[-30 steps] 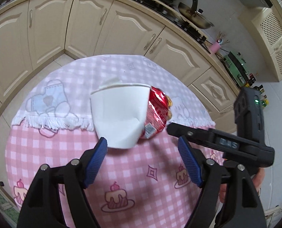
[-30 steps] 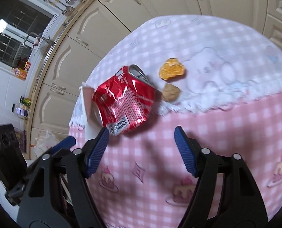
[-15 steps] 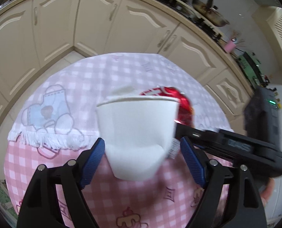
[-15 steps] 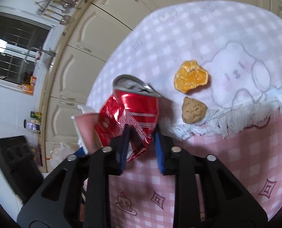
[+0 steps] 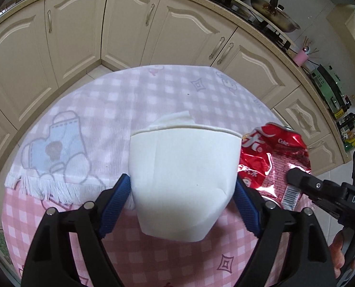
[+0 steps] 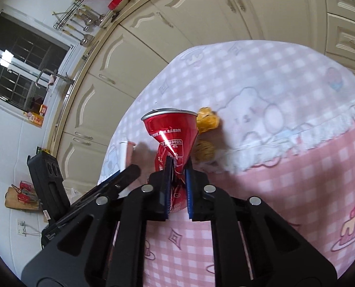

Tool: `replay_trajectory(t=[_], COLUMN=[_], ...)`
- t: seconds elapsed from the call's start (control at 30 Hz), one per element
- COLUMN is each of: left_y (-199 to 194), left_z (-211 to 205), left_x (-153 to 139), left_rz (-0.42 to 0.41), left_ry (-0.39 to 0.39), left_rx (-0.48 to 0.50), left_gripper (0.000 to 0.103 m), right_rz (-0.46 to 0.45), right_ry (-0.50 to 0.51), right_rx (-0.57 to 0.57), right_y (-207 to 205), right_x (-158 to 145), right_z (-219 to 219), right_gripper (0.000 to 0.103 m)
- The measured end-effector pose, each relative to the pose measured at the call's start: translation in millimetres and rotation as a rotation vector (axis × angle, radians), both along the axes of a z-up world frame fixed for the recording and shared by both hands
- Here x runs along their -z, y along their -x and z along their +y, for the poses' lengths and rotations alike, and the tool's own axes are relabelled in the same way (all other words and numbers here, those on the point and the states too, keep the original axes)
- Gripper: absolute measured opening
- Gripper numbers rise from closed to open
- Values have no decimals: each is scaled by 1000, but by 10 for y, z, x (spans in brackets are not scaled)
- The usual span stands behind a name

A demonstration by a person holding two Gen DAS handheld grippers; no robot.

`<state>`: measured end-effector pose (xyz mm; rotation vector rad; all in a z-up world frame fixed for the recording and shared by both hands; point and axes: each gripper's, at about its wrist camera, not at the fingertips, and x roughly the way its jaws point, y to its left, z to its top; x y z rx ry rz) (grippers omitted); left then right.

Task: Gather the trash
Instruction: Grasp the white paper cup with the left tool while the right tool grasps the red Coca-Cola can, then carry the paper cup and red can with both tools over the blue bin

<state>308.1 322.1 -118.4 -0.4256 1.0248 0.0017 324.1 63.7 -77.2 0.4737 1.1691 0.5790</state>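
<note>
Clamping the crushed red can near its lower end, the right hand-held gripper is seen with its blue pads drawn close together on the crumpled metal; its jaws have just been closing, with the can between them. The can is pinched into a narrow waist at the grip, while its silver top rim flares wide above. In the left wrist view the same can is shown just to the right of a white paper cup, with the right gripper's black finger laid across its barcode end.

The left hand-held gripper is held wide, its jaws having just been opening a little further, with the paper cup standing upright between them. The left blue pad is seen right at the cup's wall and the right pad just beside the other wall; whether either pad presses on the cup cannot be told. A white scrap is seen poking up behind the cup's rim.

Both items are located over a table covered with a pink checked cloth, over which a white fringed towel with cartoon prints is spread. Two small orange-brown food scraps are seen lying on the towel just beside the can, one partly hidden behind it. Cream kitchen cabinets are seen beyond the table.
</note>
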Motion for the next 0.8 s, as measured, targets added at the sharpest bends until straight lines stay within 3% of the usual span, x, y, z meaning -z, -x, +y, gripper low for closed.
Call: replay_trajectory(t=[0.5,0.8], left_y=[236,341], left_z=[-372,-991], left_x=[-300,-521], left_rz=[-70,-96], left_ry=[-74,-89], left_rx=[75,178], left_gripper=[81,81], right_rz=[-19,-44], right_ry=[-12,-27], right_rx=[101,168], right_y=[161,368], right_x=[-123,-176], right_z=[-775,-1366], right_gripper=[10,10])
